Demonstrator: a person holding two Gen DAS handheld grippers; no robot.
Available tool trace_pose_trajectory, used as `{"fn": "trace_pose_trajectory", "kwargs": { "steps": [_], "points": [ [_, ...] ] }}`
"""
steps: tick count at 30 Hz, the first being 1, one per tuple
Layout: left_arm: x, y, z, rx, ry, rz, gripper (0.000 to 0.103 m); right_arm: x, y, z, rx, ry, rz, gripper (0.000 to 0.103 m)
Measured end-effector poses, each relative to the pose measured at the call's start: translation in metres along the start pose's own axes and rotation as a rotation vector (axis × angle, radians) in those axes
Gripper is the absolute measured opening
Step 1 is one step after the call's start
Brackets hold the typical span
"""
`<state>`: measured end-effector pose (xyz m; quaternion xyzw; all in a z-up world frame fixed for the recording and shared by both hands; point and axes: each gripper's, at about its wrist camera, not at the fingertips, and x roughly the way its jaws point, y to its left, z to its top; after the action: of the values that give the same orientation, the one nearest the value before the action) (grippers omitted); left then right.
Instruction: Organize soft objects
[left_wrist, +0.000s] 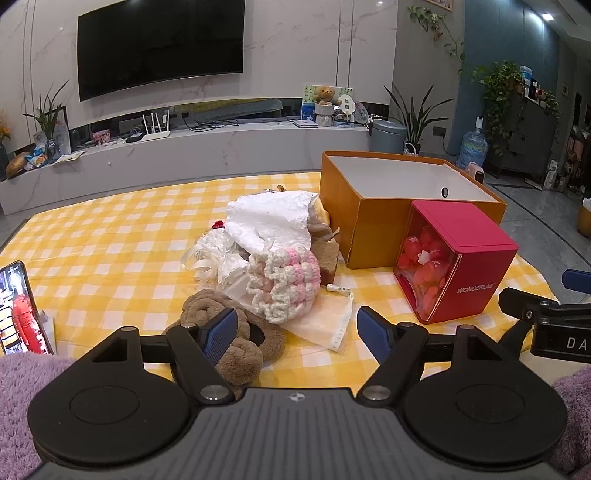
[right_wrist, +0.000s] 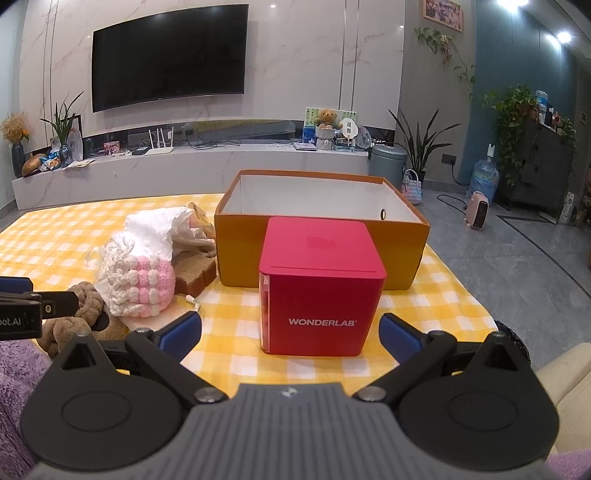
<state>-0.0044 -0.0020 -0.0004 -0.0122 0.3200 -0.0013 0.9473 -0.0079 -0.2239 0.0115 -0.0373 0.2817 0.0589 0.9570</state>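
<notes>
A pile of soft things lies on the yellow checked tablecloth (left_wrist: 110, 229): a brown plush braided ring (left_wrist: 221, 332), a pink and white crocheted piece (left_wrist: 284, 284), white fabric (left_wrist: 269, 221) and a brown bread-shaped plush (left_wrist: 328, 258). An open orange box (left_wrist: 388, 206) with a white inside stands to the right; it also shows in the right wrist view (right_wrist: 317, 236). My left gripper (left_wrist: 295, 332) is open, its left finger just over the brown ring. My right gripper (right_wrist: 290, 332) is open and empty, in front of the red WONDERLAB cube (right_wrist: 321, 284).
The red cube (left_wrist: 458, 266) stands against the orange box's front. A phone (left_wrist: 18, 306) leans at the table's left edge. A flat pale pouch (left_wrist: 328, 325) lies under the crocheted piece. A TV wall and a low shelf stand behind; grey floor lies to the right.
</notes>
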Motion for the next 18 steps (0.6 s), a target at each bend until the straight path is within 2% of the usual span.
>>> {"fn": "trace_pose_trajectory", "kwargs": {
  "steps": [18],
  "points": [
    [0.0001,-0.0014,-0.0011,0.000,0.001,0.001,0.087,0.0020,-0.0004,-0.0015,0.002,0.010,-0.002,0.100]
  ]
}}
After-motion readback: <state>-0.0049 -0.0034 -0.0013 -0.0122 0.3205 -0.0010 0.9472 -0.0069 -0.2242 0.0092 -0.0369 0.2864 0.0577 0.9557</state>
